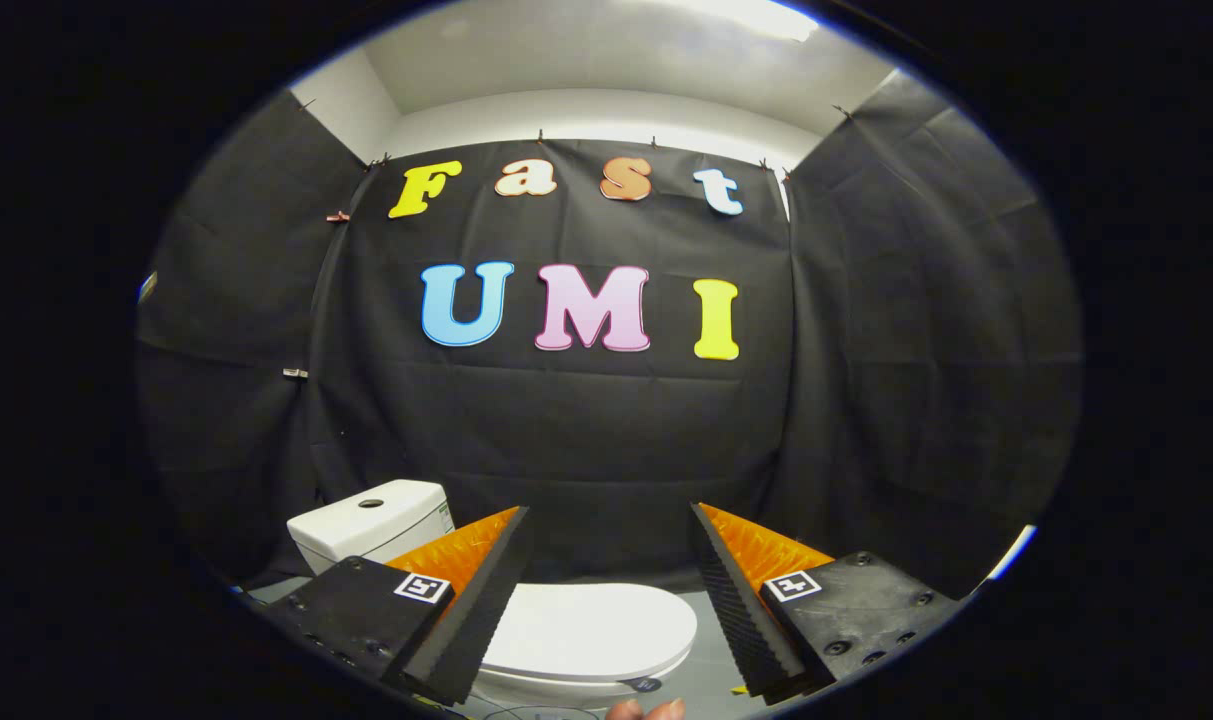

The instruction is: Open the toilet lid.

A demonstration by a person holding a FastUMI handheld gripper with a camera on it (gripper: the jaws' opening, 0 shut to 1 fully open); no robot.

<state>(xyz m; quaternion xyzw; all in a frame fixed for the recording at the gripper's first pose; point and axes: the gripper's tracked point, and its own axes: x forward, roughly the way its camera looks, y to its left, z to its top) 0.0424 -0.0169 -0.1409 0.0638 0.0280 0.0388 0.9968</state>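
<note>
The gripper (606, 600) has its fingers spread wide apart, gripping nothing. The toilet lid (591, 630) lies flat and closed between and below them, toward six o'clock, its long axis running toward the cistern (366, 520) at about ten o'clock. Its free edge probably faces right, though distortion blurs this.
</note>
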